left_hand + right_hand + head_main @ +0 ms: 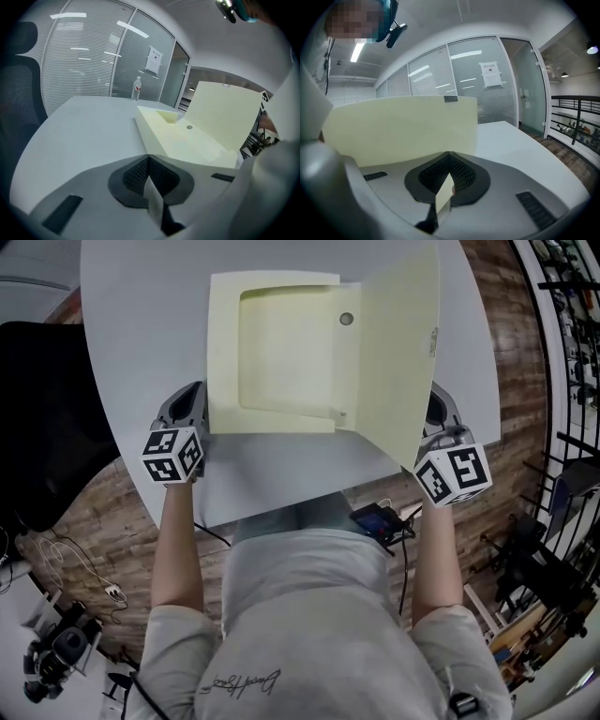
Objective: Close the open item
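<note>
Pale-yellow file (281,362) lies open at upper centre of the white table (141,324), its cover (403,352) half-raised at right. Both claws are clenched and empty: the left claw (149,157) sits beside the file's lower-left corner, and the right claw (449,153) sits behind the cover. Best push the cover leftward evenly while the left claw braces the file.

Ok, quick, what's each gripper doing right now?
Left gripper: shut, empty, beside the cream folder.
Right gripper: shut, nothing between its jaws, facing the folder's raised cover.

One folder (281,352), table (141,315), chair (37,409); two grippers (148,157) (448,153); seemingly one bottle (136,88).
</note>
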{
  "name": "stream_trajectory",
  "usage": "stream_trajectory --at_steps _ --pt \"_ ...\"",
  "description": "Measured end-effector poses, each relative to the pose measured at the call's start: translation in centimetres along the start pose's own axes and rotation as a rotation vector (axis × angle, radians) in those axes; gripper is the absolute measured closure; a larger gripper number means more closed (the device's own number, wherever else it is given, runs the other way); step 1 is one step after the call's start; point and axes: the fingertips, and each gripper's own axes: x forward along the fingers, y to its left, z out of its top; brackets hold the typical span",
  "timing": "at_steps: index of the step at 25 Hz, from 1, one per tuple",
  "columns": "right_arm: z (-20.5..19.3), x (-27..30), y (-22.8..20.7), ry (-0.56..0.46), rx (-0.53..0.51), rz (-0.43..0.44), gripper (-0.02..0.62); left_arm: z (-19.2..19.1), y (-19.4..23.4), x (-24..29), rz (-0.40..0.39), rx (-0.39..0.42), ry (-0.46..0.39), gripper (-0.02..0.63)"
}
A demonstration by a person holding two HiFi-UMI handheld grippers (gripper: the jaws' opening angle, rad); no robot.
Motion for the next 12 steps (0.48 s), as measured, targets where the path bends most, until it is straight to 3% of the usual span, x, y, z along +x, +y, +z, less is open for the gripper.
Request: stream_trajectory --at_steps 12 --pt "-0.7 1.2 1.8 0.068 -0.055 0.000 0.583 0.0 -2.7 1.0 -0.046 0.005 -0.005 0.597"
